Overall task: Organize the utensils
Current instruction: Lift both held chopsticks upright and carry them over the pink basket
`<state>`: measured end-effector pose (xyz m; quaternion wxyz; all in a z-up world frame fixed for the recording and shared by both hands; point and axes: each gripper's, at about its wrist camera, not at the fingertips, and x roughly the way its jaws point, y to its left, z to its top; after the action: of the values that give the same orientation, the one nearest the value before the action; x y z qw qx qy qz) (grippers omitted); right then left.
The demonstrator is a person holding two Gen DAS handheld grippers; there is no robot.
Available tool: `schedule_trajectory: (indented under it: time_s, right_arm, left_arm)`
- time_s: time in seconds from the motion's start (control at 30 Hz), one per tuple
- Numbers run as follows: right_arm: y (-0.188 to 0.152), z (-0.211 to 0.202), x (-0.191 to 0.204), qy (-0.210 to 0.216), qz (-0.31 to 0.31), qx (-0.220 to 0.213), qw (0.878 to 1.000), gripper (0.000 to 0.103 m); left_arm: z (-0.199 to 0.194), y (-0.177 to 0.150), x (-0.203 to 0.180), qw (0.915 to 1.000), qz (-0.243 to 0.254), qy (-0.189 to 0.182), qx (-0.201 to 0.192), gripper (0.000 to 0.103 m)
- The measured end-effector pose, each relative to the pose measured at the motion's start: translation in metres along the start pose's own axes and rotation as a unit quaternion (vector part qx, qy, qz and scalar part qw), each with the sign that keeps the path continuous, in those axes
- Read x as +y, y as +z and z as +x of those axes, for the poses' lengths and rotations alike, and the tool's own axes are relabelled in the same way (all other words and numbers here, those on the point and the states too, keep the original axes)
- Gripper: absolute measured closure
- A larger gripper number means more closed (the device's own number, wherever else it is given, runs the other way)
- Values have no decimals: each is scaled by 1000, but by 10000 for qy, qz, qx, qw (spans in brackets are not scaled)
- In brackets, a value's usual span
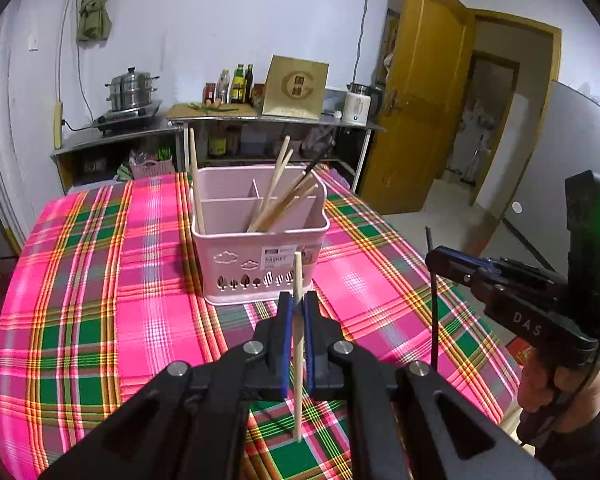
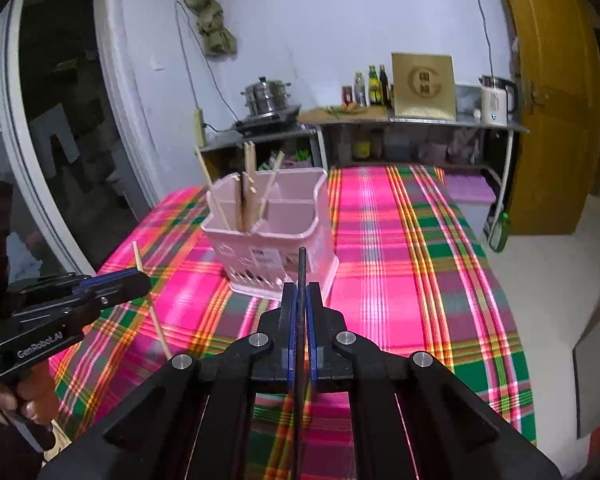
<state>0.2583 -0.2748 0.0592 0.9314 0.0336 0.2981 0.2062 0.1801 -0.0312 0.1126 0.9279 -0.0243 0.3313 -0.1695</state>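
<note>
chopsticks (image 1: pixel 278 190) leaned in the pink basket (image 1: pixel 260 236) far on the counter (image 1: pixel 100 280); the left gripper (image 1: pixel 299 300) pinched a pale chopstick (image 1: pixel 298 360) upright, likely for dropping in. from the right wrist, the right gripper (image 2: pixel 301 296) clamped a dark chopstick (image 2: pixel 301 276), near the basket.

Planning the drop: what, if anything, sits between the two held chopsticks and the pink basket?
Nothing visible. Only bare tablecloth lies between the light chopstick, the dark chopstick and the pink basket.
</note>
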Motion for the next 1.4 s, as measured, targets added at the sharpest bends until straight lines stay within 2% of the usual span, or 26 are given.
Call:
schedule_trajectory:
  time_s: [0.7, 1.13, 1.4]
  right_arm:
    - [27, -37, 31, 179, -435, -562, 9973, 99]
    - [31, -34, 42, 226, -619, -544, 9963, 99]
    - [41, -34, 50, 291, -728, -600, 9951, 99]
  left_arm:
    - [-34, 13, 4, 9995, 139, 93, -277, 97]
    - [-40, 24, 14, 9994, 165, 102, -300, 97]
    - [-42, 44, 22, 9992, 176, 171, -330, 97]
